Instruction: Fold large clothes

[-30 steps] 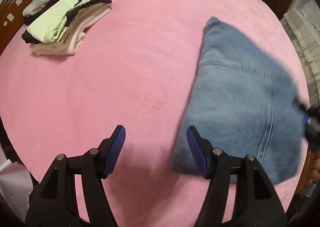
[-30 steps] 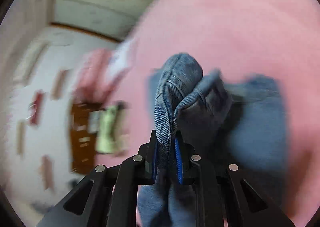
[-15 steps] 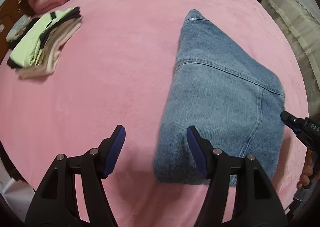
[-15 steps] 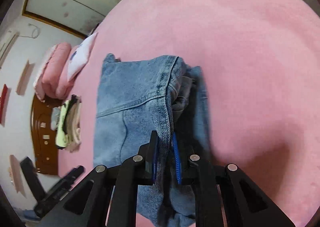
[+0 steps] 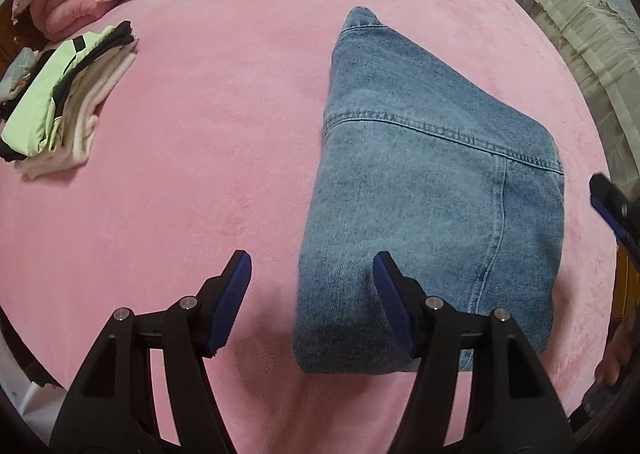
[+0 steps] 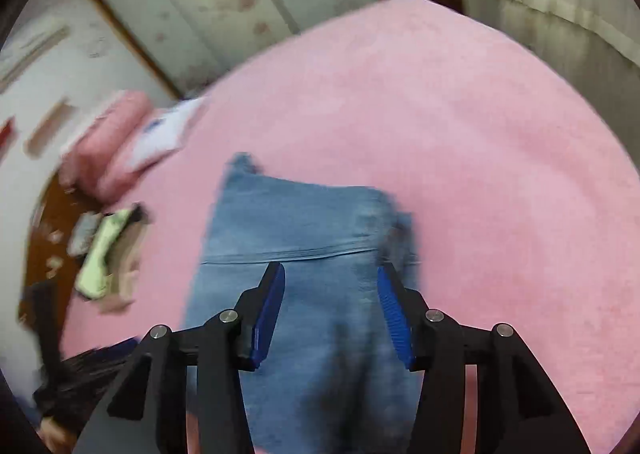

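Broadly, pink bed (image 5: 208, 158) bears folded jeans (image 5: 432, 190); both grippers, left gripper (image 5: 310, 304) and right gripper (image 6: 330, 312), gape empty.

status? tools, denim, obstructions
Left tool open, empty. Right tool jaws just opened, denim garment released, lying folded on pink bed. Nothing in the way.

Jeans (image 5: 432, 190) – faded blue denim, stitched seams; bed cover (image 5: 200, 174) – pink matt plush; gripper pads (image 5: 230, 302) – ribbed blue.
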A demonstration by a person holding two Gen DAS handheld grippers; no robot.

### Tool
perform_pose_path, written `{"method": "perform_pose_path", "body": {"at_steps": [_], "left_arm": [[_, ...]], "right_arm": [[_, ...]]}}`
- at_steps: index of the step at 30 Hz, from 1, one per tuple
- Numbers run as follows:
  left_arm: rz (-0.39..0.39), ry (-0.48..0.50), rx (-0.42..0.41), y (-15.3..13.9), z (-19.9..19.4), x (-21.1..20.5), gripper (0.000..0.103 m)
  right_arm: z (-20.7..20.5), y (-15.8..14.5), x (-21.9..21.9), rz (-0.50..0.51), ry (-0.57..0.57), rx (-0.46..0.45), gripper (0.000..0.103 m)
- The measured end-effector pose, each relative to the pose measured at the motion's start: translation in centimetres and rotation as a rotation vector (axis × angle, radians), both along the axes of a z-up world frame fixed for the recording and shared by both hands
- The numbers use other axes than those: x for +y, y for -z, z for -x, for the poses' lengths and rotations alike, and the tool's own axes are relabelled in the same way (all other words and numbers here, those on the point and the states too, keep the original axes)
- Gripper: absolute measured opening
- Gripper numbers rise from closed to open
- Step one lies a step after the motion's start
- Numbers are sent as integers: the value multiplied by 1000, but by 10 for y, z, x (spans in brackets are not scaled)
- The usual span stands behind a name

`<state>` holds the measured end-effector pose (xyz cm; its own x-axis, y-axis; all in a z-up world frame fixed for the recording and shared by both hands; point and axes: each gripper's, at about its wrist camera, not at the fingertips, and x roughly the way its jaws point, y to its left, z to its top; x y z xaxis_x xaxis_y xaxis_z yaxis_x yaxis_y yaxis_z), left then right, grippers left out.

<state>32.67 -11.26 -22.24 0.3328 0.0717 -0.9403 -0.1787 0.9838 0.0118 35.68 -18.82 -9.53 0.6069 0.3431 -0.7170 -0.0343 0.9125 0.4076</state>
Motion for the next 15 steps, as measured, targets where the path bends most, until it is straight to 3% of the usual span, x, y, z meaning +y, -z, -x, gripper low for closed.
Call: {"method": "perform_pose_path", "body": {"at_steps": [3, 5, 8, 9, 11, 15], "left_arm": [[21, 4, -1, 2, 1, 1, 52], [33, 7, 13, 9, 1, 2, 46], [79, 16, 78, 26, 2, 1, 35], [117, 17, 96, 32, 3, 1, 29], [148, 18, 120, 38, 4, 1, 29], [144, 45, 116, 33, 5, -6, 25]], "right_arm": [[5, 5, 37, -7, -175, 32, 47], [9, 20, 67, -9, -291, 87, 20], [19, 53, 93, 18, -390, 210, 9], [23, 63, 96, 54, -403, 240, 7], [32, 83, 91, 169, -363, 284, 1], [38, 94, 50, 188, -245, 269, 0]]}}
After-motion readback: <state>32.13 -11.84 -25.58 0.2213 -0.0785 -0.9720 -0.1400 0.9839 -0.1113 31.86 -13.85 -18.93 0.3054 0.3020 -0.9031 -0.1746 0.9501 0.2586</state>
